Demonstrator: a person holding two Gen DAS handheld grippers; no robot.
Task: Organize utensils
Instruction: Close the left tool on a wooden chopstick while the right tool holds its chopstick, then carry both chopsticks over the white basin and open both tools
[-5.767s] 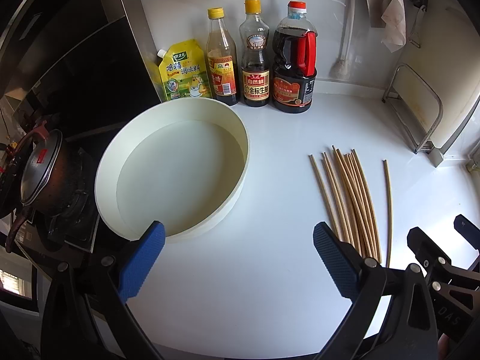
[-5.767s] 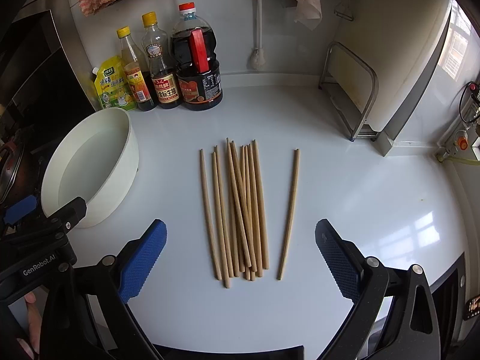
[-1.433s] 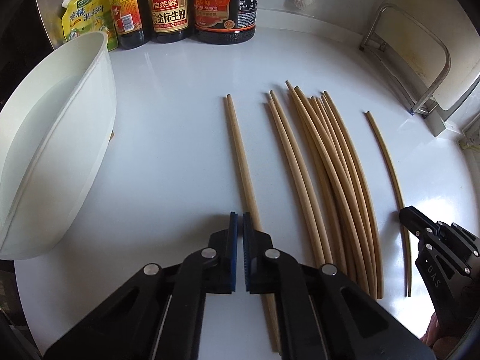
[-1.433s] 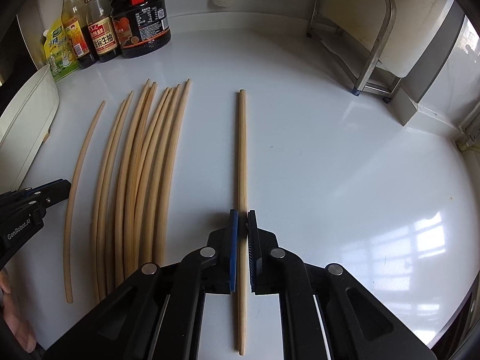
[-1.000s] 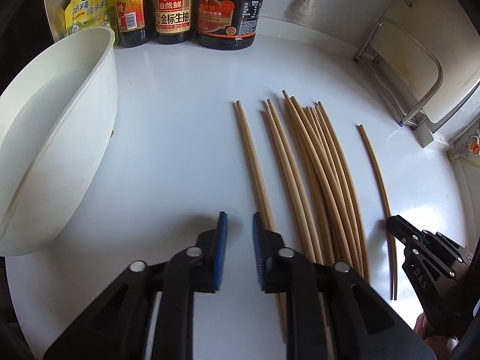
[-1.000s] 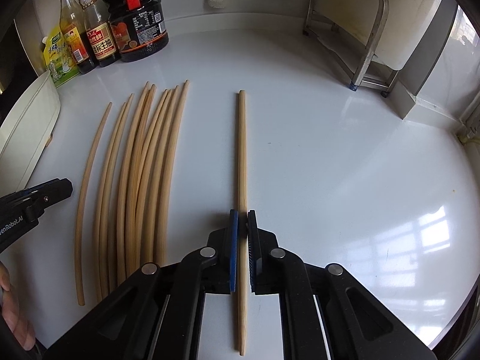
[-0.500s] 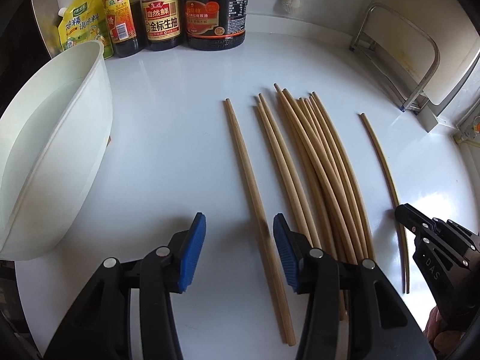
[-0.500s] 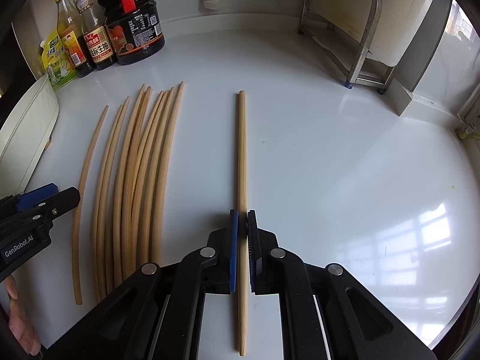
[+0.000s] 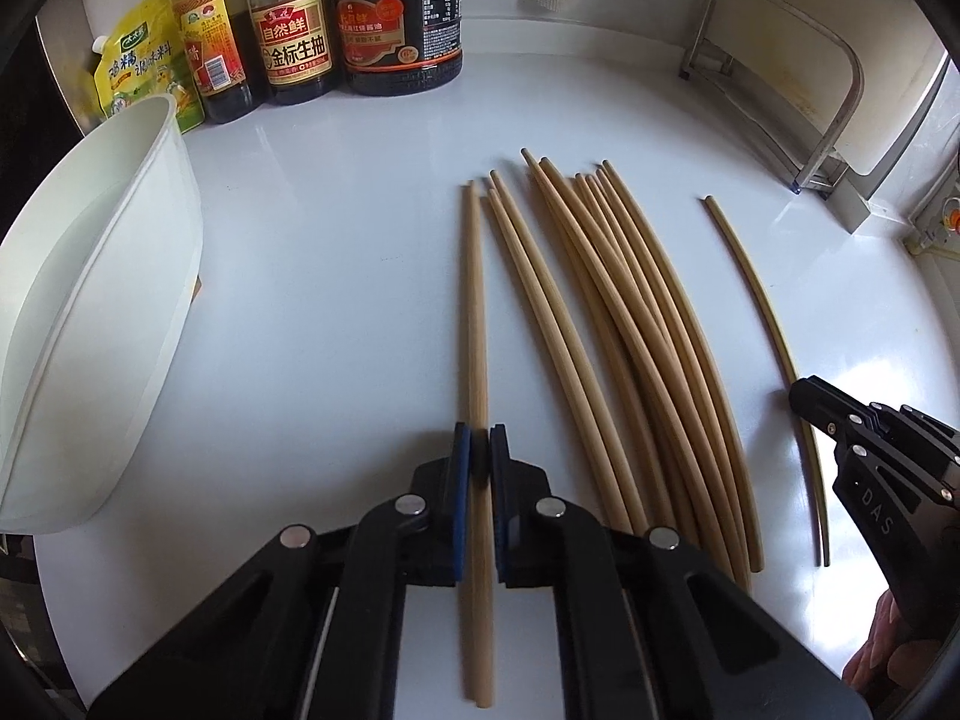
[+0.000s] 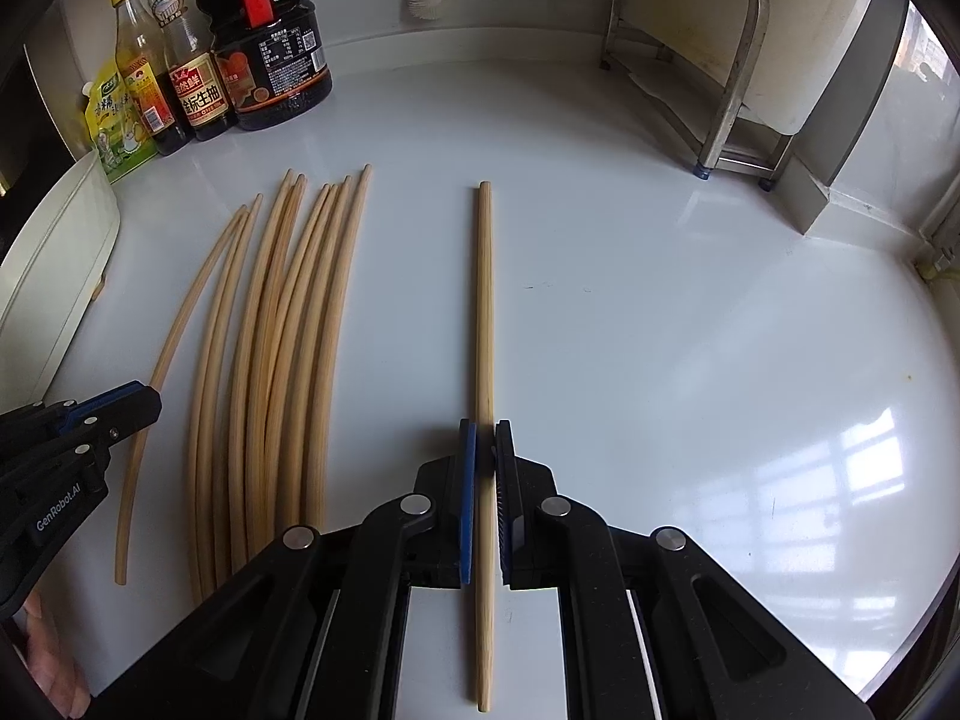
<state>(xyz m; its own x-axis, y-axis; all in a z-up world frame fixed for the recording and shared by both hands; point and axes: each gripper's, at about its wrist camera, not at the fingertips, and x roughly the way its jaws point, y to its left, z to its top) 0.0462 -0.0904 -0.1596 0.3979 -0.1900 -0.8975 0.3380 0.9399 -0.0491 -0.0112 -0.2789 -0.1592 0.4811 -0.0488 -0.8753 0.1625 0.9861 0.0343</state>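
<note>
Several wooden chopsticks (image 9: 624, 324) lie in a loose bundle on the white counter. My left gripper (image 9: 478, 450) is shut on the leftmost chopstick (image 9: 472, 300), which lies apart from the bundle. My right gripper (image 10: 485, 441) is shut on a single chopstick (image 10: 483, 300) lying to the right of the bundle (image 10: 282, 330). That chopstick (image 9: 756, 300) and the right gripper (image 9: 840, 420) show at the right of the left wrist view. The left gripper (image 10: 120, 405) shows at the left of the right wrist view.
A white round basin (image 9: 90, 324) stands at the left. Sauce bottles (image 9: 396, 18) and a yellow pouch (image 9: 138, 66) line the back wall. A metal rack (image 10: 714, 90) stands at the back right. The counter edge is close below both grippers.
My left gripper, open half a second ago, has moved over the leftmost chopstick and shut on it. My right gripper has stayed shut on its chopstick.
</note>
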